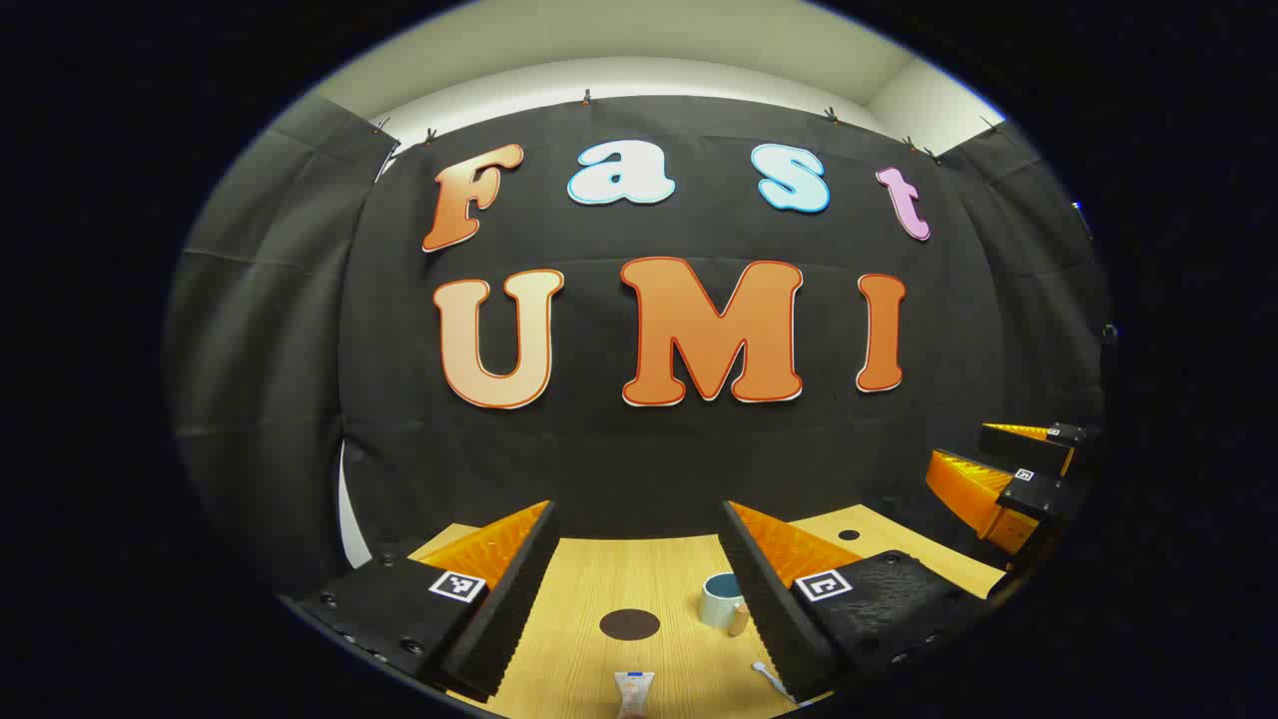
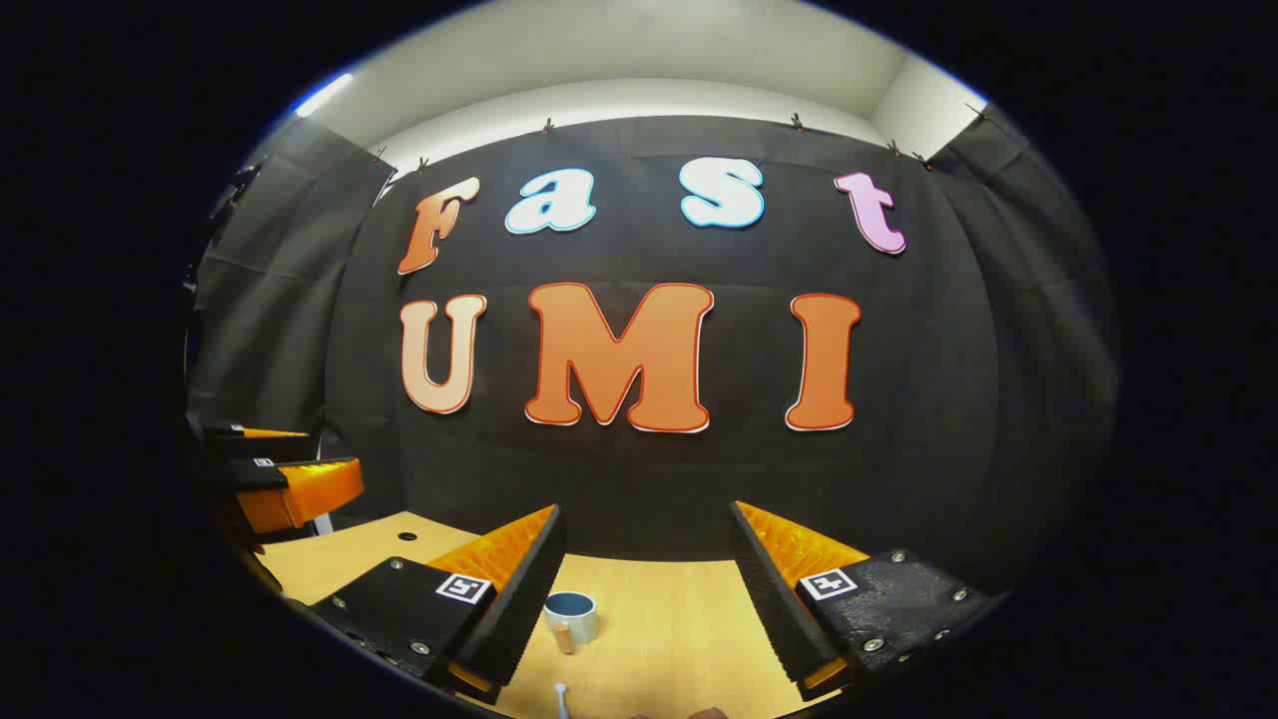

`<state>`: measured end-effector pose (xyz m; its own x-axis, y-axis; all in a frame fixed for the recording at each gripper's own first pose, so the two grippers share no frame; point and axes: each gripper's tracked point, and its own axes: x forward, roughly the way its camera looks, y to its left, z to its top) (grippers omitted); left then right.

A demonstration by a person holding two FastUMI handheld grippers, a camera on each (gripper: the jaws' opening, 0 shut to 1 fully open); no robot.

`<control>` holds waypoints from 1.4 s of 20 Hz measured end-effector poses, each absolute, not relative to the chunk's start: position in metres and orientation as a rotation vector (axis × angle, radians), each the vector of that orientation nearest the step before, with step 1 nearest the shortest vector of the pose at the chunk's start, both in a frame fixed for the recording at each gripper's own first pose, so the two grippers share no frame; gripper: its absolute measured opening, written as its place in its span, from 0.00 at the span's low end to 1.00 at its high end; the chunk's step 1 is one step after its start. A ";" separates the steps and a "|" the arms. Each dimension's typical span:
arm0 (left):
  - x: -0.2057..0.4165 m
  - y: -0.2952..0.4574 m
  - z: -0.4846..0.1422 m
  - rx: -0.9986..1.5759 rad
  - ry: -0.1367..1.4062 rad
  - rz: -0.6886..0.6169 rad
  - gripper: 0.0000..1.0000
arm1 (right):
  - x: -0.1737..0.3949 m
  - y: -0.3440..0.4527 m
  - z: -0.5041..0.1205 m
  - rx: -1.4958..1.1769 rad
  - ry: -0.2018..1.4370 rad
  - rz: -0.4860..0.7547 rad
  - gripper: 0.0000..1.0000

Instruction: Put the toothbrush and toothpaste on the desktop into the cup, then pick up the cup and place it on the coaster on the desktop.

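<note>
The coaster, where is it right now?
In the left gripper view, the coaster lies on the desk, left of the cup, beyond the toothpaste.

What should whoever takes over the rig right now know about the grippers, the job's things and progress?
Left gripper: open, empty, above the desktop.
Right gripper: open, empty.
Cup stands upright on the desktop, off the coaster, which lies bare to its left.
Toothpaste and toothbrush lie on the desktop near the front edge.
Done: nothing.
Left: both items into the cup, then cup onto the coaster.
</note>
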<state>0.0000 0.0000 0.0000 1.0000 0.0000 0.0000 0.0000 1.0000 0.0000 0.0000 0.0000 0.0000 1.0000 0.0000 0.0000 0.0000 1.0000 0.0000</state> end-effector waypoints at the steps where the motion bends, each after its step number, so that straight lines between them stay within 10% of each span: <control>1: -0.001 0.004 0.000 0.006 0.001 0.000 0.96 | -0.002 0.007 0.002 -0.024 -0.002 -0.003 0.96; 28: -0.022 0.055 -0.023 0.051 0.058 -0.057 0.97 | -0.026 0.061 -0.085 -0.166 0.304 0.032 0.98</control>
